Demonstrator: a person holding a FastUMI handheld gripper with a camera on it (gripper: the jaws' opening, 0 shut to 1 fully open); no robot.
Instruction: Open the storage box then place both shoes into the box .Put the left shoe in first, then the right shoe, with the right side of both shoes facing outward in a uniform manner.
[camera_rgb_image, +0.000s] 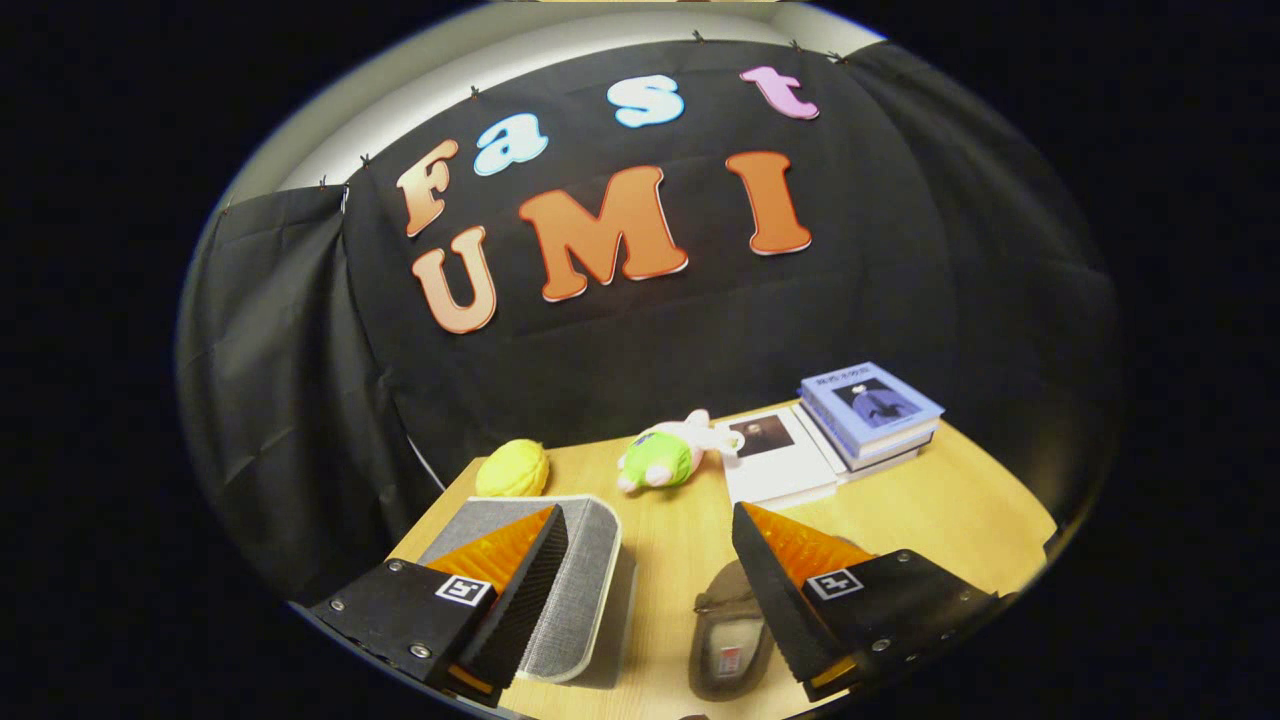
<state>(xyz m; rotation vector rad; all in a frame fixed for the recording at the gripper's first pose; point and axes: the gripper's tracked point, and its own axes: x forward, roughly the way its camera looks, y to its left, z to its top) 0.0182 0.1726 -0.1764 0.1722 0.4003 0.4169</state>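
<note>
My gripper (648, 525) is open, held above the wooden table (940, 500) with nothing between its fingers. A grey fabric storage box (588, 570) with a pale rim lies under and just beyond the left finger (520, 590), its lid shut. A grey-brown slipper-like shoe (728, 640) lies on the table beside the right finger (790, 590), partly hidden by it, with its opening facing up. The gap between the fingers looks down on bare tabletop between box and shoe.
Beyond the fingers, a yellow plush ball (513, 468) sits behind the box and a green and white plush toy (665, 455) lies at mid table. A white book (772, 455) and a stack of blue books (868, 412) lie at the far right.
</note>
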